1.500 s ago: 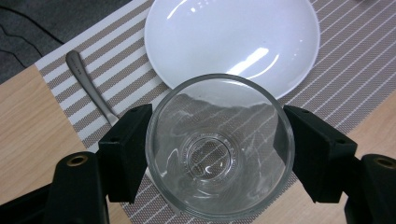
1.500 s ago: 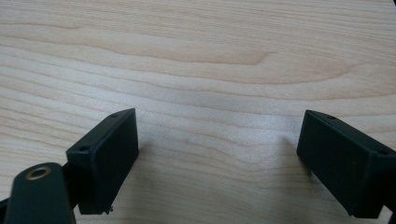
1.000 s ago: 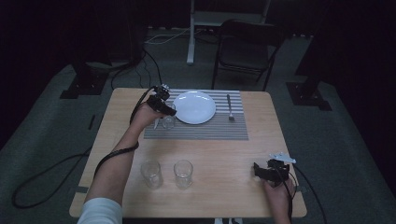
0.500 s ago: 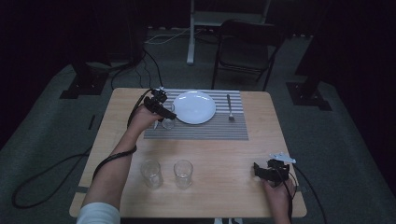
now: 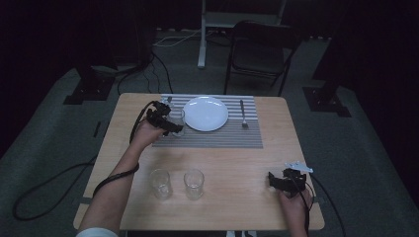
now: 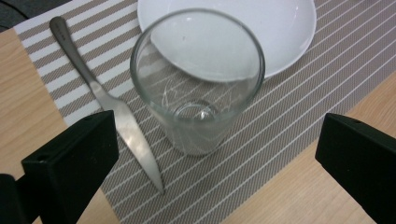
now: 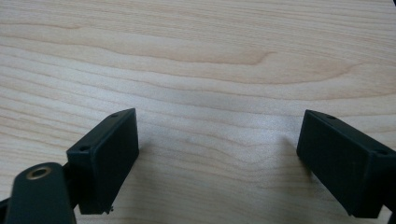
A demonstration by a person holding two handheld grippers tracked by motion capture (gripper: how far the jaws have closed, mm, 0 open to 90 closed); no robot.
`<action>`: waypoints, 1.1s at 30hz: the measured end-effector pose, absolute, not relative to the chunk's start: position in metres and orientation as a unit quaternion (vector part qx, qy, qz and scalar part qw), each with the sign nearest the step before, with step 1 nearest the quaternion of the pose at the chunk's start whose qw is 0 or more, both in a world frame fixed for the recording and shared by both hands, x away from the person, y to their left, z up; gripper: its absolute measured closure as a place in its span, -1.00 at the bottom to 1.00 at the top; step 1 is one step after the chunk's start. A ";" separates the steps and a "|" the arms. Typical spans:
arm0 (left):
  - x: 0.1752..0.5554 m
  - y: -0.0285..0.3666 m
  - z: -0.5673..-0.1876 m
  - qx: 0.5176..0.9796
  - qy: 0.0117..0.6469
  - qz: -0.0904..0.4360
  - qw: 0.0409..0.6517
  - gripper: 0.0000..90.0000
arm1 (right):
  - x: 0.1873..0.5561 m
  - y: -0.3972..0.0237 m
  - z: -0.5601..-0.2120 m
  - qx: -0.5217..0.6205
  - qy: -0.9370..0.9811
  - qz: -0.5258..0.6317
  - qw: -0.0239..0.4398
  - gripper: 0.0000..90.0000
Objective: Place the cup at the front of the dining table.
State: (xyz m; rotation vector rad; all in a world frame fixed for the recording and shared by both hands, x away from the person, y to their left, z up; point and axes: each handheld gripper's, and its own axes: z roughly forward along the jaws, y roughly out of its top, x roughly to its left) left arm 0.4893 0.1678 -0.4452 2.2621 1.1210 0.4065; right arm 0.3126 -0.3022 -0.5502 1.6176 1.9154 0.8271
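An empty clear glass [image 6: 198,93] stands upright on the striped placemat [image 6: 289,107], between a knife [image 6: 112,112] and the white plate [image 6: 261,28]. My left gripper [image 6: 215,154] is open; its jaws have just been opening and stand wide on either side of the glass without touching it. In the high view, this gripper [image 5: 170,126] is just left of the glass [image 5: 178,121], at the mat's left end. My right gripper [image 5: 272,180] rests near the table's front right, and its open jaws [image 7: 219,144] have bare wood between them.
Two more empty glasses [image 5: 161,182] [image 5: 193,183] stand side by side near the front edge. A fork [image 5: 243,114] lies on the mat right of the plate [image 5: 205,113]. A folding chair [image 5: 262,54] stands beyond the table.
My left gripper has let go of the glass and drawn back a little toward the person. The glass stays on the mat. The right hand has not moved.
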 end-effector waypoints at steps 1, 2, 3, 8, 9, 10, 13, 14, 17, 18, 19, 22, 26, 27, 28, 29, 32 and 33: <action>0.487 0.169 -0.446 0.846 0.421 0.158 0.288 -1.00 | 0.313 -0.302 -0.550 0.594 0.703 0.303 0.248 -0.72; 0.485 0.171 -0.446 0.844 0.423 0.158 0.290 -1.00 | 0.313 -0.302 -0.550 0.594 0.703 0.303 0.248 -0.72; 0.484 0.174 -0.447 0.842 0.428 0.157 0.288 -1.00 | 0.313 -0.302 -0.550 0.594 0.703 0.303 0.248 -0.72; 0.474 0.183 -0.449 0.839 0.435 0.155 0.286 -1.00 | 0.313 -0.302 -0.550 0.593 0.703 0.303 0.248 -0.72; 0.472 0.186 -0.449 0.838 0.436 0.158 0.288 -1.00 | 0.313 -0.302 -0.550 0.593 0.703 0.303 0.248 -0.72; 0.470 0.189 -0.450 0.836 0.439 0.154 0.291 -1.00 | 0.313 -0.302 -0.550 0.593 0.703 0.303 0.248 -0.72; 0.462 0.196 -0.453 0.831 0.442 0.153 0.300 -1.00 | 0.313 -0.302 -0.550 0.593 0.703 0.303 0.248 -0.72; 0.459 0.198 -0.454 0.830 0.443 0.155 0.302 -1.00 | 0.313 -0.302 -0.550 0.593 0.703 0.303 0.248 -0.72; 0.451 0.204 -0.458 0.827 0.447 0.145 0.308 -1.00 | 0.313 -0.302 -0.550 0.593 0.703 0.303 0.248 -0.72; 0.449 0.205 -0.459 0.827 0.447 0.147 0.308 -1.00 | 0.313 -0.302 -0.550 0.593 0.703 0.303 0.248 -0.72; 0.446 0.207 -0.460 0.828 0.447 0.147 0.305 -1.00 | 0.313 -0.302 -0.550 0.593 0.703 0.303 0.248 -0.72; 0.440 0.214 -0.463 0.829 0.448 0.144 0.301 -1.00 | 0.313 -0.302 -0.550 0.593 0.703 0.303 0.248 -0.72; 0.432 0.223 -0.466 0.821 0.460 0.135 0.311 -1.00 | 0.313 -0.302 -0.550 0.594 0.703 0.304 0.248 -0.72; 0.429 0.226 -0.467 0.819 0.461 0.137 0.312 -1.00 | 0.313 -0.302 -0.550 0.594 0.703 0.303 0.248 -0.72; 0.427 0.228 -0.468 0.819 0.462 0.142 0.310 -1.00 | 0.313 -0.302 -0.550 0.594 0.703 0.304 0.248 -0.72; 0.424 0.232 -0.469 0.817 0.461 0.144 0.314 -1.00 | 0.313 -0.302 -0.550 0.594 0.703 0.304 0.248 -0.72; 0.416 0.239 -0.472 0.813 0.465 0.147 0.318 -1.00 | 0.313 -0.302 -0.550 0.594 0.703 0.304 0.248 -0.72; 0.413 0.242 -0.474 0.812 0.466 0.146 0.319 -1.00 | 0.313 -0.302 -0.550 0.594 0.703 0.304 0.248 -0.72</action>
